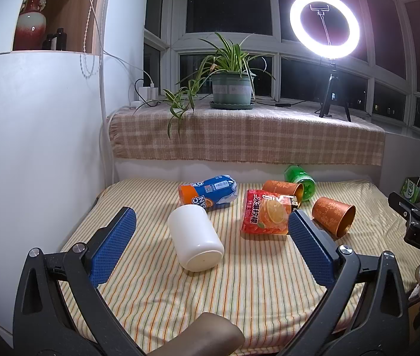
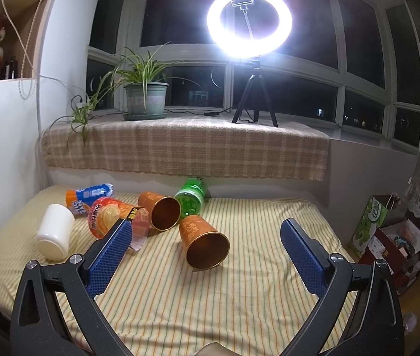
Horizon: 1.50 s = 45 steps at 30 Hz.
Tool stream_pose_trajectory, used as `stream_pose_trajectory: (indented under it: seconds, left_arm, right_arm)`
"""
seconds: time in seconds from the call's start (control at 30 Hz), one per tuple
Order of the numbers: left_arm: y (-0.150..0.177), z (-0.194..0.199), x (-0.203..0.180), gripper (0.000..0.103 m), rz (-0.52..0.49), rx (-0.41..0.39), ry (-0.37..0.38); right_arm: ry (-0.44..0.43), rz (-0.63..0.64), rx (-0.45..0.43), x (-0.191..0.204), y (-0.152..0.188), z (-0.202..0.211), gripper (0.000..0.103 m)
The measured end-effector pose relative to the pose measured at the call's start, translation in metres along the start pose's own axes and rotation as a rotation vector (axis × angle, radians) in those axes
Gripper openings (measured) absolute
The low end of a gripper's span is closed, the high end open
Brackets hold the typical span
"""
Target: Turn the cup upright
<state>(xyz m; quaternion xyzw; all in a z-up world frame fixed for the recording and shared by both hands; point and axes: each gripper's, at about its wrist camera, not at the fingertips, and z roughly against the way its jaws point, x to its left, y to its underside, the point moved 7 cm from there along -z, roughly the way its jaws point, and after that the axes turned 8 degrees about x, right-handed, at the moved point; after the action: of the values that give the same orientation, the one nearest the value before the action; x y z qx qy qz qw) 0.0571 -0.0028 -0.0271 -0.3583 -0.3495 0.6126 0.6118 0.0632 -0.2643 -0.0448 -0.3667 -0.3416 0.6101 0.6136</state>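
A white cup [image 1: 195, 238] lies on its side on the striped cloth [image 1: 239, 296], its closed base toward me. It also shows in the right wrist view [image 2: 54, 231]. Two copper cups lie on their sides: a near one [image 2: 204, 244] [image 1: 333, 215] and a far one [image 2: 159, 212] [image 1: 284, 188]. My left gripper [image 1: 212, 225] is open and empty, with the white cup between and just beyond its blue fingers [image 1: 112, 246]. My right gripper [image 2: 207, 234] is open and empty, with the near copper cup between and just beyond its fingers [image 2: 304, 258].
A blue and orange bottle [image 1: 208, 191], a red orange-print packet [image 1: 267, 212] and a green bottle [image 1: 300, 181] lie among the cups. A plaid-covered sill [image 1: 245, 136] behind holds a potted plant [image 1: 230, 89] and a ring light [image 1: 324, 25]. A white cabinet [image 1: 31, 148] stands left. Boxes [image 2: 388, 231] stand right.
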Motion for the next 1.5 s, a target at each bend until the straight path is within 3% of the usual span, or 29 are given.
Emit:
stream_pose_trajectory:
  seconds: [0.4, 0.63, 0.9, 1.27, 1.4, 1.5]
  left_arm:
    - [0.004, -0.009, 0.007, 0.103, 0.002, 0.014, -0.012]
    - [0.005, -0.015, 0.021, 0.103, 0.006, 0.025, -0.040]
    - [0.010, -0.016, 0.044, 0.103, 0.016, 0.036, -0.089]
    - [0.025, -0.017, 0.082, 0.103, 0.051, 0.074, -0.143]
    - [0.030, -0.015, 0.095, 0.103, 0.068, 0.081, -0.159]
    - [0.033, -0.016, 0.103, 0.103, 0.082, 0.088, -0.168]
  right_arm:
    - [-0.018, 0.026, -0.031, 0.011, -0.006, -0.008, 0.100]
    - [-0.097, 0.075, -0.022, 0.029, -0.015, -0.021, 0.100]
    - [-0.263, 0.243, 0.050, 0.071, -0.031, -0.054, 0.100]
    - [-0.438, 0.589, 0.150, 0.156, -0.052, -0.113, 0.099]
    - [-0.482, 0.757, 0.210, 0.192, -0.048, -0.136, 0.088]
    - [-0.485, 0.853, 0.242, 0.213, -0.042, -0.151, 0.085]
